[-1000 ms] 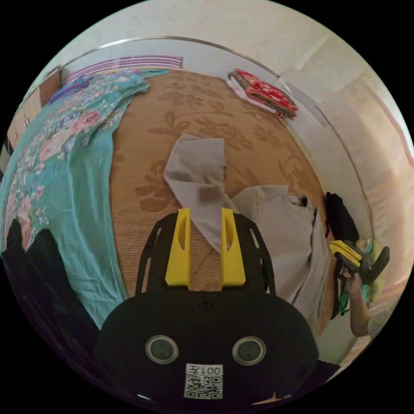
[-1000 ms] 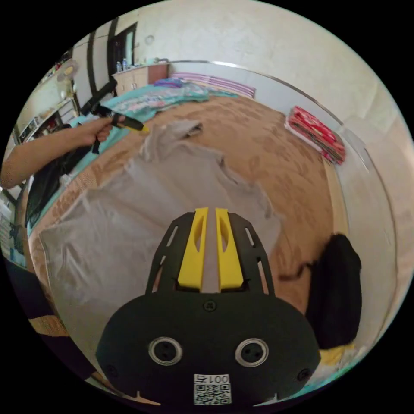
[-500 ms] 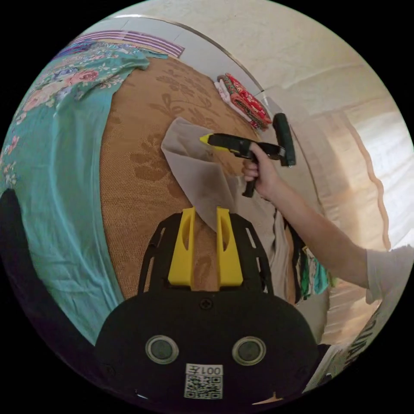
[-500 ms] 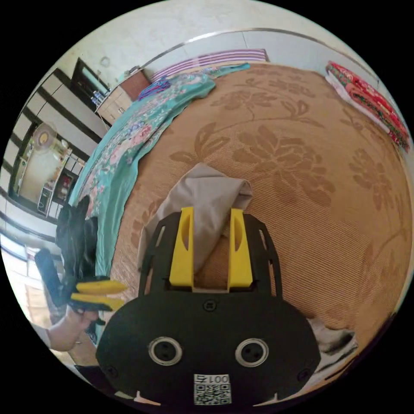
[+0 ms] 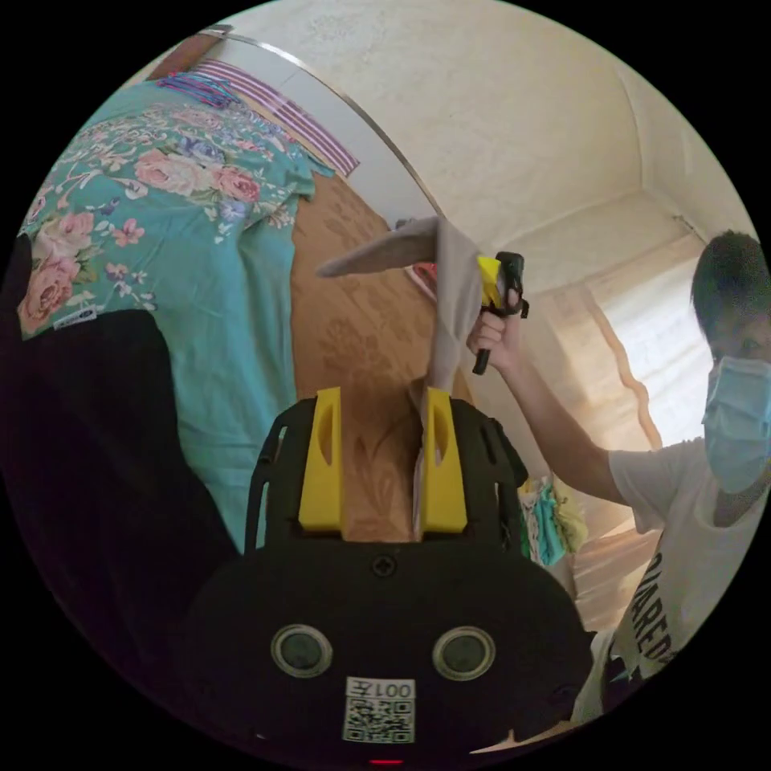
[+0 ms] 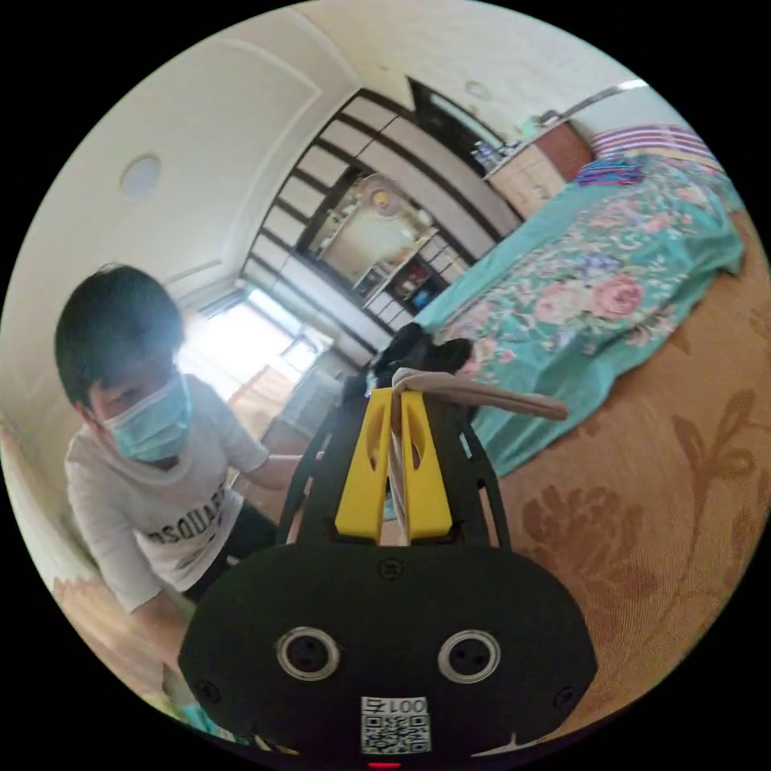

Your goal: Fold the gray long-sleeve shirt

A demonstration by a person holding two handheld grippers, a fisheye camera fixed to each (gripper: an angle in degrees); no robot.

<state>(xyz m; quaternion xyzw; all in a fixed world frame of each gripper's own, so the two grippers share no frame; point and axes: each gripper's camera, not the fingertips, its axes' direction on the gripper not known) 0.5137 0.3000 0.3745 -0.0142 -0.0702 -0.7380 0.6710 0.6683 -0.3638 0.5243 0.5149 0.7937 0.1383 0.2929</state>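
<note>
In the left gripper view, the left gripper (image 5: 375, 401) has its yellow fingers (image 5: 321, 458) spread wide, and a strip of the gray long-sleeve shirt (image 5: 452, 297) hangs along the inner face of one finger without being pinched. The soft gray cloth rises from there to the right gripper (image 5: 491, 291), held up in the person's hand (image 5: 492, 344) above the bed, where its end flops out sideways. In the right gripper view, the right gripper (image 6: 393, 401) has its yellow fingers closed narrowly on a fold of the shirt (image 6: 482, 397), which sticks out beyond the tips. Below lie the tan woven bed mat with a flower pattern (image 6: 642, 514) and the teal floral bedsheet (image 6: 578, 297). The person in a white printed top (image 6: 161, 514) stands beside the bed.
</note>
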